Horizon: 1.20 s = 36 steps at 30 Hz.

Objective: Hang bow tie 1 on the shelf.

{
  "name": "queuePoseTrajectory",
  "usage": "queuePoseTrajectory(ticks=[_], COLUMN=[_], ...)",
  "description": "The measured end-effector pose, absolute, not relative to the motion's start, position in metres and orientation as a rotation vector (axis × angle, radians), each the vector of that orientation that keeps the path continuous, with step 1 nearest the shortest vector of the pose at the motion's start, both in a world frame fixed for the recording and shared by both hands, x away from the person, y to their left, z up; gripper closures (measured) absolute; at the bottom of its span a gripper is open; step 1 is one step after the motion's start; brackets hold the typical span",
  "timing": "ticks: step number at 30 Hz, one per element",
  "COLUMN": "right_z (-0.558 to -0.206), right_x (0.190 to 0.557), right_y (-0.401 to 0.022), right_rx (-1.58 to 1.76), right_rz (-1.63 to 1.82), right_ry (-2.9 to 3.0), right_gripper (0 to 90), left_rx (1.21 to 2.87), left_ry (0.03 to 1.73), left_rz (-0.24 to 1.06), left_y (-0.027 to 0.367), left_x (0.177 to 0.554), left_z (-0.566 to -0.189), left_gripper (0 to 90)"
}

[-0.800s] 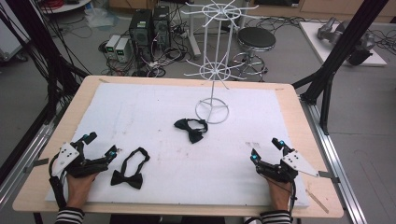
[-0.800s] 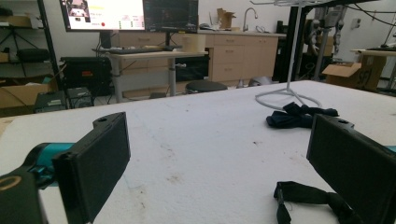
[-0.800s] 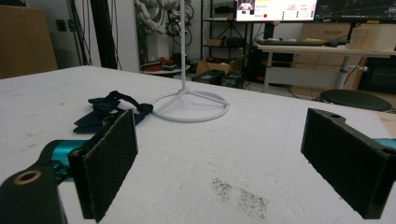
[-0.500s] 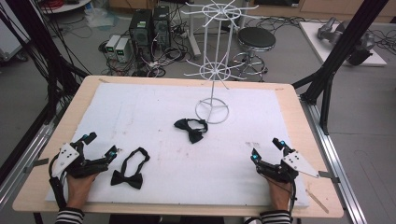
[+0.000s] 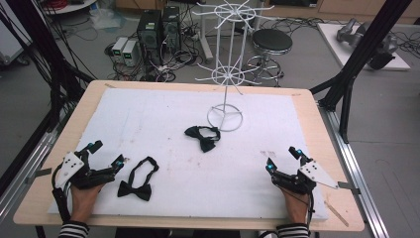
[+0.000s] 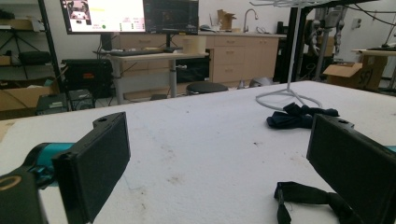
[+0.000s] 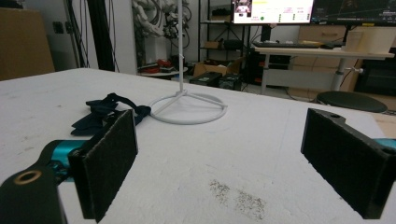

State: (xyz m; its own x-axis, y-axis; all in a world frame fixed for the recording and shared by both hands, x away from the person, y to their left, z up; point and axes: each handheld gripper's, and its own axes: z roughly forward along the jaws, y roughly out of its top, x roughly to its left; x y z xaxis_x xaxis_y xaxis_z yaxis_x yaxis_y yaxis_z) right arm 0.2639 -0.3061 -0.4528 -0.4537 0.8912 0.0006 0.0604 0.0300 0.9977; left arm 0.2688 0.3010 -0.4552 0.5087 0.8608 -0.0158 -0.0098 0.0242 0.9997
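Both grippers rest on the white foam pad (image 5: 163, 124) near its front edge, each in a hand. My left gripper (image 5: 106, 152) is open, its jaws (image 6: 219, 163) wide apart with nothing between them. Just to its right lies a black bow tie (image 5: 138, 181) with its strap looped; the strap (image 6: 308, 193) lies close to the right jaw. My right gripper (image 5: 282, 158) is open too, and its jaws (image 7: 224, 158) hold nothing. A dark navy bow tie (image 5: 202, 136) (image 6: 299, 116) (image 7: 105, 112) lies mid-pad beside the ring base of a white wire stand (image 5: 225, 118) (image 7: 187, 109).
The wire stand's tiers of hooks (image 5: 223, 77) rise above the pad's far middle. The wooden table edge (image 5: 317, 129) frames the pad. Black frame posts (image 5: 346, 74) stand at both sides. Computers, cables and a stool (image 5: 271, 42) are on the floor behind.
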Motion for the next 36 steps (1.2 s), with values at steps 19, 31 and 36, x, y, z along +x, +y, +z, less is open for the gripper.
queuePoseTrajectory(ticks=[19, 31, 36], right_z=[-0.426, -0.388, -0.380], right_x=[0.266, 0.279, 0.282], right_y=[-0.301, -0.283, -0.276], right_rx=[0.995, 0.928, 0.912], right_rz=[1.491, 1.483, 1.465], right_ry=[1.731, 1.875, 1.907], right_gripper=[10.3, 10.3, 10.3], left_rx=[1.394, 1.395, 1.394], left_ry=[0.815, 0.818, 0.817], left_rz=[0.798, 0.801, 0.800], left_y=[0.301, 0.301, 0.301], left_x=[0.270, 0.270, 0.270], left_z=[-0.455, -0.455, -0.455], left_gripper=[6.5, 6.5, 6.5])
